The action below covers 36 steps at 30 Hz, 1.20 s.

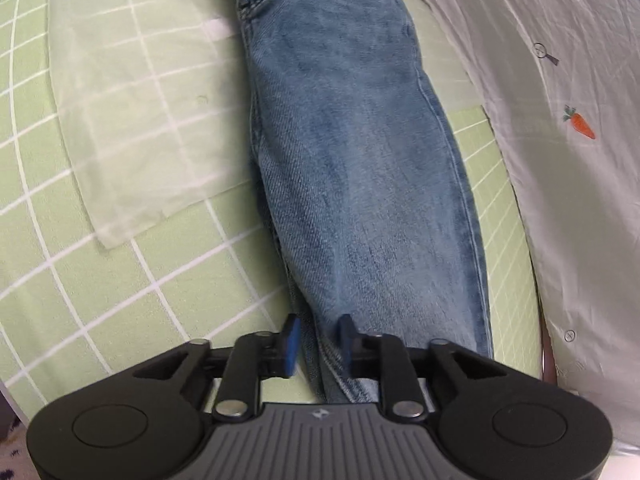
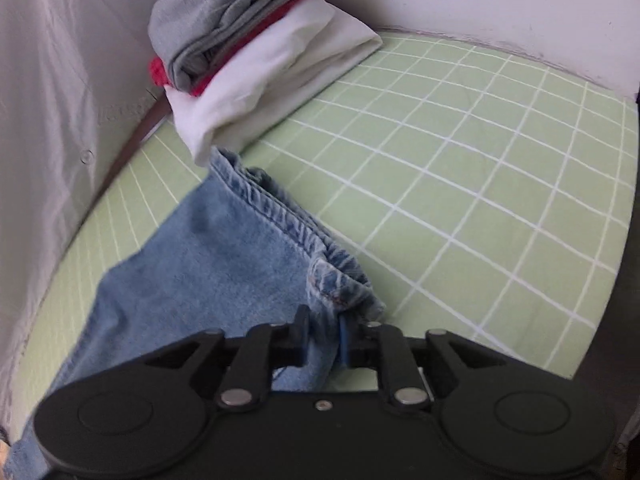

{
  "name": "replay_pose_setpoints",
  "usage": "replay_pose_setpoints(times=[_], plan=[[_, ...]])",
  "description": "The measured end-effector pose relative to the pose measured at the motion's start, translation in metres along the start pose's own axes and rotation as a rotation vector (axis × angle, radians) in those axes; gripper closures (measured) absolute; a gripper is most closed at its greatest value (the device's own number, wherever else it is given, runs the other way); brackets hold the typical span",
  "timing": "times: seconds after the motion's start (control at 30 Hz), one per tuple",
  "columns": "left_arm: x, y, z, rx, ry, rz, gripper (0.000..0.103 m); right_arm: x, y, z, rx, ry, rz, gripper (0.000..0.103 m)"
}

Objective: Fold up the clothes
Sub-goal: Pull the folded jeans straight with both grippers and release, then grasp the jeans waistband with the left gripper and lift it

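Jeans [image 1: 360, 168] lie lengthwise on the bed [image 1: 120, 280] along its quilt-side edge. Left gripper [image 1: 318, 344] part-open over the leg end, pads clear. Right gripper [image 2: 323, 338] part-open astride the waistband; grip not confirmable. Folded stack [image 2: 256, 52] at the bed's far corner.
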State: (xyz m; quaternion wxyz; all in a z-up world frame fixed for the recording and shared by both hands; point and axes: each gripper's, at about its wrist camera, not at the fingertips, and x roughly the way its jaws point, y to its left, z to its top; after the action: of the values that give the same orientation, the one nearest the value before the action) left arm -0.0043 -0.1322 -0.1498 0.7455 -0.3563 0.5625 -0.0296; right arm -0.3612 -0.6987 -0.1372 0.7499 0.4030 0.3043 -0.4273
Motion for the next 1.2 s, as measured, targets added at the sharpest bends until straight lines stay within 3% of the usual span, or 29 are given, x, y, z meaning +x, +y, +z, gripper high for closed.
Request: replay_pose_setpoints(times=[0.03, 0.07, 0.1, 0.23, 0.33, 0.57, 0.7, 0.93, 1.07, 1.2], plan=[[-0.004, -0.001, 0.000, 0.029, -0.006, 0.012, 0.054, -0.002, 0.007, -0.002, -0.043, -0.016, 0.008, 0.048], [-0.008, -0.003, 0.001, 0.064, -0.017, 0.030, 0.050, -0.004, 0.017, -0.005, -0.096, -0.036, 0.007, 0.021], [-0.012, -0.006, 0.002, 0.101, -0.033, 0.052, 0.044, -0.006, 0.029, -0.008, -0.155, -0.060, -0.009, 0.000], [-0.028, -0.004, 0.009, 0.175, -0.077, 0.095, 0.029, -0.006, 0.081, -0.025, -0.408, -0.137, -0.058, 0.000], [-0.039, 0.002, 0.020, 0.202, -0.093, 0.088, 0.018, -0.002, 0.113, -0.041, -0.489, -0.156, -0.039, 0.000], [-0.049, 0.005, 0.062, 0.313, -0.155, 0.159, 0.009, 0.009, 0.167, -0.093, -0.558, -0.050, 0.018, 0.000], [-0.045, -0.005, 0.095, 0.407, -0.174, 0.189, 0.007, 0.020, 0.178, -0.127, -0.536, 0.005, -0.016, 0.000], [-0.031, -0.008, 0.148, 0.510, -0.181, 0.201, 0.007, 0.025, 0.198, -0.142, -0.436, -0.062, -0.158, 0.000], [-0.026, 0.008, 0.178, 0.472, -0.194, 0.191, 0.007, 0.026, 0.211, -0.138, -0.335, -0.129, -0.238, 0.000], [-0.018, 0.027, 0.208, 0.373, -0.210, 0.183, 0.007, 0.042, 0.225, -0.135, -0.347, -0.112, -0.247, 0.000]])
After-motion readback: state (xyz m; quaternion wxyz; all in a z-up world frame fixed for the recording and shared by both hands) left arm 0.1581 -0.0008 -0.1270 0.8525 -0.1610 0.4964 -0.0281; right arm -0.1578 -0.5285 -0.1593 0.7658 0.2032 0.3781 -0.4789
